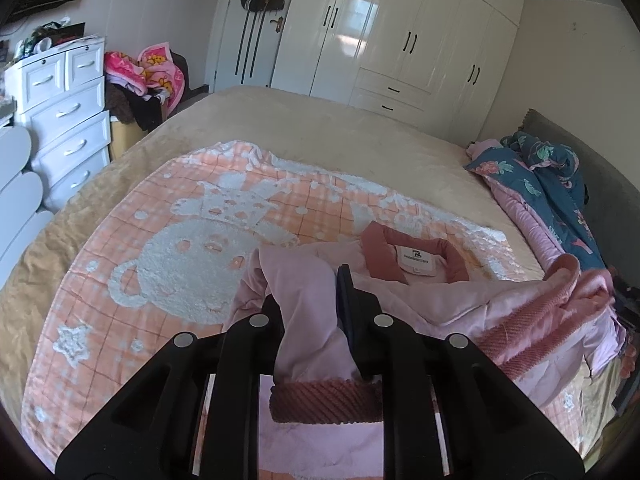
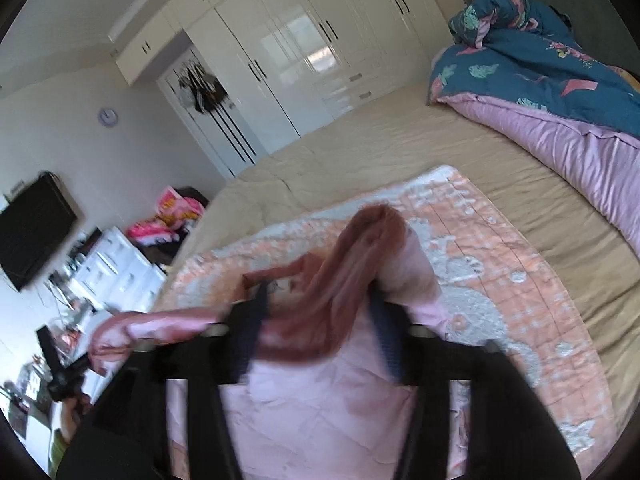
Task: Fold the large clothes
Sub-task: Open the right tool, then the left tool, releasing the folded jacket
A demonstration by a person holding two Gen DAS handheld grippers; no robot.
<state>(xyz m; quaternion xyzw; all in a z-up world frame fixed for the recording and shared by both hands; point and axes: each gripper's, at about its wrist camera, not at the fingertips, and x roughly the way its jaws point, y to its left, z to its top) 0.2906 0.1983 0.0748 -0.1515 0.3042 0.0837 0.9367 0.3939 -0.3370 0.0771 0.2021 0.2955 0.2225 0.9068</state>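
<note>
My left gripper (image 1: 310, 300) is clamped on the pink jacket (image 1: 440, 300) sleeve. My right gripper (image 2: 320, 312) stands open, jacket cuff between its fingers (pads not pressing). The jacket lies on the peach blanket (image 1: 160, 240) covering the bed (image 1: 340, 132).

We see a wide bare stretch of the bed (image 1: 360, 132) beyond the peach blanket (image 1: 168, 248), open right up to the far edge that faces the white wardrobe (image 1: 400, 40), so a gripper could pass freely there. Along the headboard edge a heaped blue floral quilt (image 1: 536, 176) blocks the way, and past the opposite edge a white chest of drawers (image 1: 68, 120) and a pile of pink cloths (image 1: 152, 76) stand close by. At the near edge the pink jacket (image 1: 460, 300) lies bunched on the blanket, its raised sleeve (image 2: 368, 248) filling the room just ahead.
</note>
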